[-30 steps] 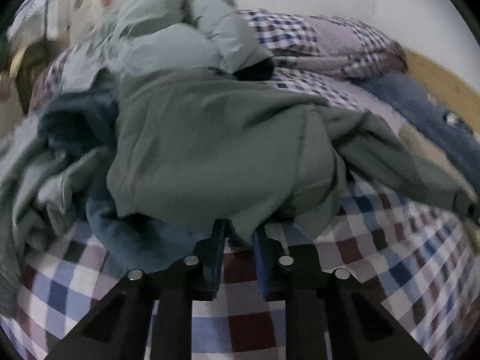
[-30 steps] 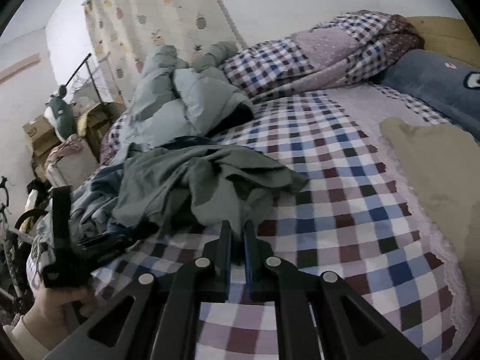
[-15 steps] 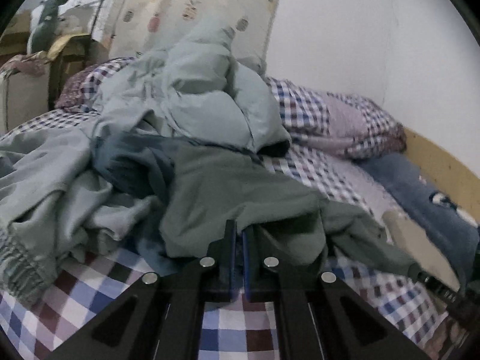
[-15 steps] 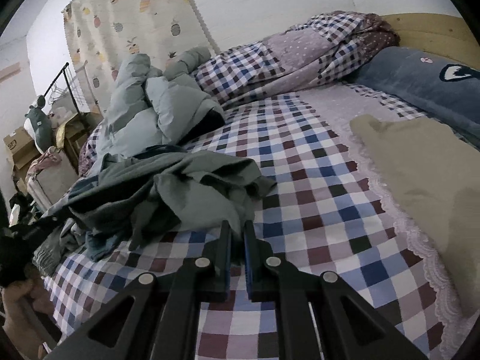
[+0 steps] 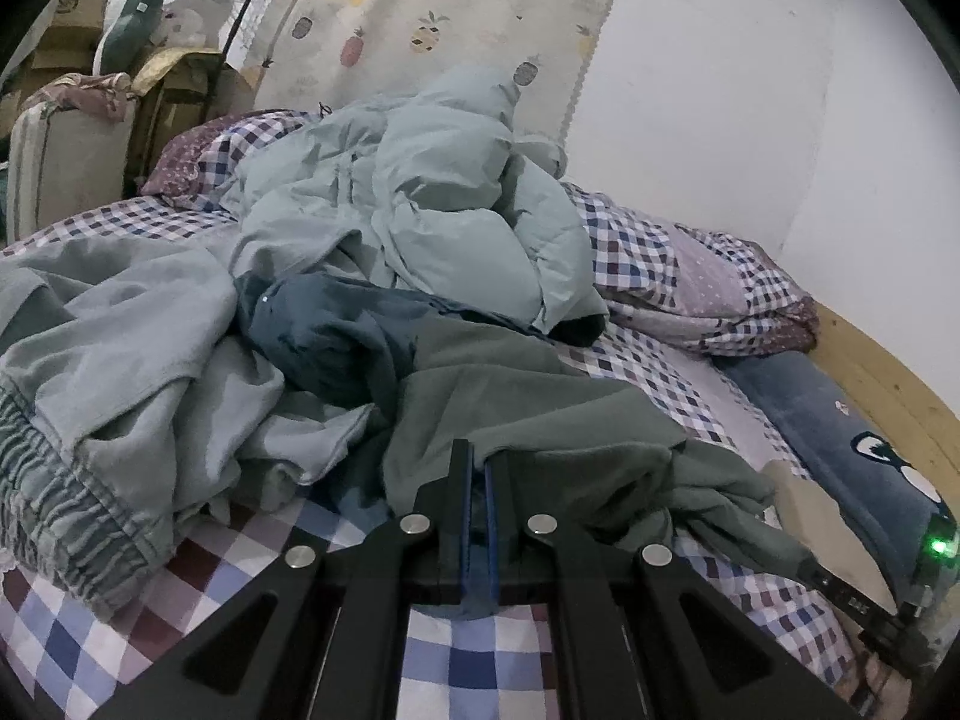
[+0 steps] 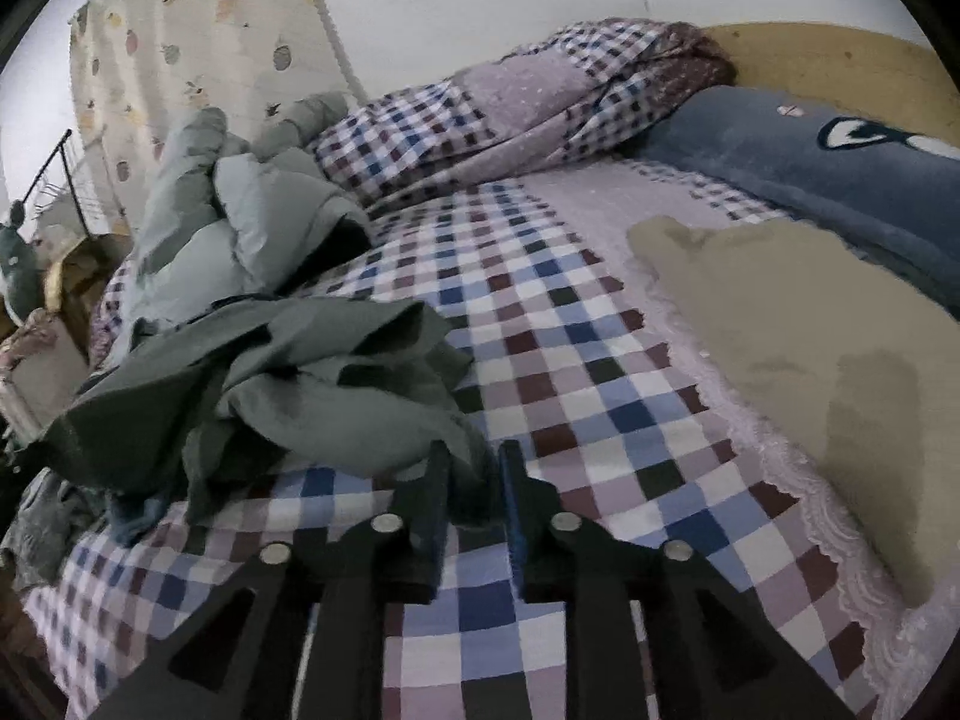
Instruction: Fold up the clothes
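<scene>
The green top (image 5: 528, 420) lies crumpled at the near edge of the bed (image 6: 600, 360), on the checked sheet, part of a heap with a dark blue garment (image 5: 324, 336) behind it and pale grey trousers (image 5: 120, 348) off to the left. A puffy pale jacket (image 5: 432, 198) sits further back, towards the curtain (image 5: 432, 18).

The left gripper (image 5: 478, 468) has its jaws nearly together with the top's hem caught between them, so it looks to be pinching the cloth. The right gripper (image 6: 474, 468) stands with a clear gap between its jaws, right at the top's nearest fold; some cloth seems to lie in the gap, but nothing is clamped.

I'd say this is the start: getting one garment free of the pile, with no folding begun. Next, the right gripper needs to close on a second edge of the top, well apart from the left's hold, so both can lift and spread it flat on the bare checked part of the bed. The snag is that the blue garment lies tucked against it and may drag along.

A blue pillow (image 6: 810, 174) and a rolled checked quilt (image 6: 510, 102) lie by the headboard.
</scene>
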The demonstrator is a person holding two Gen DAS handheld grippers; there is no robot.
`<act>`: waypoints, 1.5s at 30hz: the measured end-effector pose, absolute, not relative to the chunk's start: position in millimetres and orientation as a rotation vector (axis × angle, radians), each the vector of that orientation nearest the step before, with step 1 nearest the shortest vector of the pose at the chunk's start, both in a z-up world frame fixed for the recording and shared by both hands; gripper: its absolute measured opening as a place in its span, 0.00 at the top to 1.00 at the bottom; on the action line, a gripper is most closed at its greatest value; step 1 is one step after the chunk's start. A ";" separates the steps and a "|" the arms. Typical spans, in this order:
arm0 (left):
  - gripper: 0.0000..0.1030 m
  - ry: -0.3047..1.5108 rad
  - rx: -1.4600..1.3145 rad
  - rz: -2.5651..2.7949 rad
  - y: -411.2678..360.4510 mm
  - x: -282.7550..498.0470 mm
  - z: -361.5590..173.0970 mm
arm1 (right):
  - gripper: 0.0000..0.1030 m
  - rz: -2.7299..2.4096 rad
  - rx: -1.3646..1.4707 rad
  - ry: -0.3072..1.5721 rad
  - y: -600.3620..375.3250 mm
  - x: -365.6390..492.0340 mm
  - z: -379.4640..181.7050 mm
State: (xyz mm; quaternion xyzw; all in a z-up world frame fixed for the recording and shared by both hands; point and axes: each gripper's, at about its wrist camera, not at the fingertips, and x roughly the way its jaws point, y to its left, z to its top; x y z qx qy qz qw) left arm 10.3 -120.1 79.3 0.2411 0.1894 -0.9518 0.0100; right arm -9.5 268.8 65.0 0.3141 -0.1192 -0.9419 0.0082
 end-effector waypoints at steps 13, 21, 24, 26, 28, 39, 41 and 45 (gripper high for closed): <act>0.98 0.576 0.871 -3.035 -101.9 18.6 65.2 | 0.52 -2.662 0.864 -0.628 234.0 -17.3 66.3; 0.98 0.705 1.065 -3.016 -95.7 19.7 35.5 | 0.52 -2.419 0.990 -0.694 181.7 -35.1 37.5; 0.98 0.743 1.087 -3.007 -97.1 21.4 31.6 | 0.52 -2.383 1.010 -0.711 167.4 -38.3 30.0; 0.98 0.746 1.085 -3.016 -97.5 23.4 33.0 | 0.52 -2.365 1.016 -0.719 159.2 -39.4 26.6; 0.98 0.743 1.086 -3.029 -97.6 25.7 34.5 | 0.52 -2.352 1.012 -0.730 153.5 -40.3 25.7; 1.00 0.717 1.153 -3.064 -99.3 38.8 32.5 | 0.52 -2.313 1.012 -0.783 134.2 -48.8 23.9; 1.00 0.707 1.155 -3.077 -96.7 41.4 33.4 | 0.52 -2.318 1.022 -0.761 128.7 -49.7 23.4; 1.00 0.652 1.162 -3.113 -88.9 45.1 36.8 | 0.54 -2.340 1.057 -0.692 117.6 -51.9 19.8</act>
